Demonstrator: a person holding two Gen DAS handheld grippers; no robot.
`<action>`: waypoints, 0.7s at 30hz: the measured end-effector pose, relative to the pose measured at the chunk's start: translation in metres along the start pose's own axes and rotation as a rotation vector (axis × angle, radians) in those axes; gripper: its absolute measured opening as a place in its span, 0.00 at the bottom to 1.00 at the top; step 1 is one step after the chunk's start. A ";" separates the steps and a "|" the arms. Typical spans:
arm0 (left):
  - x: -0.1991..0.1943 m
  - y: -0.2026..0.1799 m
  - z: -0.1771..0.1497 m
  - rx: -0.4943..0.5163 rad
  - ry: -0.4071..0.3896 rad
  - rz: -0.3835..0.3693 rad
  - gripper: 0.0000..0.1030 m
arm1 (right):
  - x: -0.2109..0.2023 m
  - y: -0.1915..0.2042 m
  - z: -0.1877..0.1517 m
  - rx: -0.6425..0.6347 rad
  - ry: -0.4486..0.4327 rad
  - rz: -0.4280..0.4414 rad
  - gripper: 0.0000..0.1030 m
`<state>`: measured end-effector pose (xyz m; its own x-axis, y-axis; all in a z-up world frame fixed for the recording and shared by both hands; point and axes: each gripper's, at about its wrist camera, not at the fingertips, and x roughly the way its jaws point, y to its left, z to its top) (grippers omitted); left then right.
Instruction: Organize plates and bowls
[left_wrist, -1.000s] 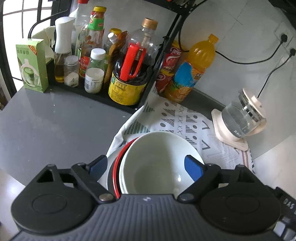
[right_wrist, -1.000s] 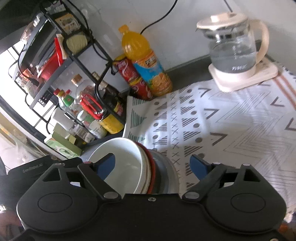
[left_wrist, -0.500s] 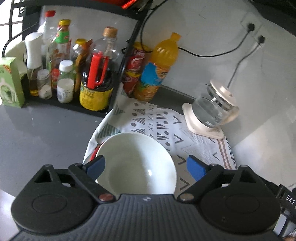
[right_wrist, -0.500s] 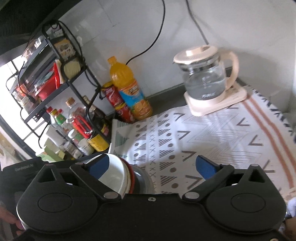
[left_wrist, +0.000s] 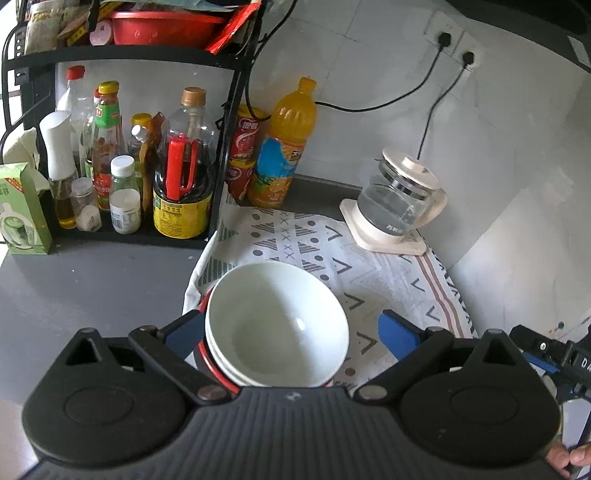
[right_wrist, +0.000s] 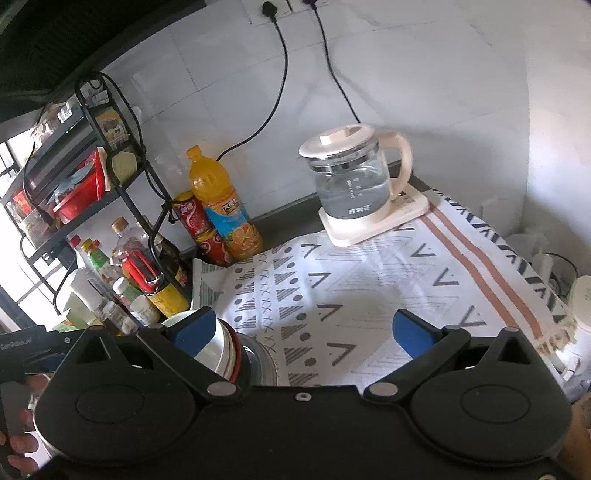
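Observation:
A stack of dishes stands on the patterned cloth (left_wrist: 369, 273): a white bowl (left_wrist: 277, 321) on top, a red-rimmed dish (left_wrist: 218, 373) under it and a metal bowl (right_wrist: 260, 360) at the bottom. My left gripper (left_wrist: 290, 334) is open above the stack, its blue pads apart on either side of the white bowl without touching it. My right gripper (right_wrist: 303, 330) is open and empty over the cloth, with the stack (right_wrist: 221, 350) just behind its left finger.
A black rack (left_wrist: 122, 155) with sauce bottles and jars stands at the back left. An orange drink bottle (left_wrist: 284, 144) and red cans (left_wrist: 243, 155) stand beside it. A glass kettle (left_wrist: 399, 199) on its base sits at the back right by the wall.
Both grippers have pulled up and back from the stack. The stack looks smaller and lower in both views, and more of the wall and cloth shows.

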<state>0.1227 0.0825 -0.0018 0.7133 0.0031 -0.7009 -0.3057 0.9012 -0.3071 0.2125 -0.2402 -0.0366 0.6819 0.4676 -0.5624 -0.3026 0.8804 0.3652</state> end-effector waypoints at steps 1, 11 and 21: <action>-0.002 0.001 -0.002 0.003 0.000 -0.004 0.99 | -0.004 0.000 -0.002 0.007 -0.002 -0.009 1.00; -0.022 0.006 -0.031 0.094 0.017 0.009 1.00 | -0.034 0.013 -0.035 -0.014 -0.013 -0.058 1.00; -0.050 0.006 -0.051 0.175 -0.011 0.050 1.00 | -0.055 0.040 -0.064 -0.049 -0.006 -0.089 1.00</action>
<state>0.0530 0.0663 -0.0011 0.7068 0.0538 -0.7053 -0.2275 0.9614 -0.1546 0.1208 -0.2257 -0.0388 0.7116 0.3869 -0.5865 -0.2729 0.9214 0.2767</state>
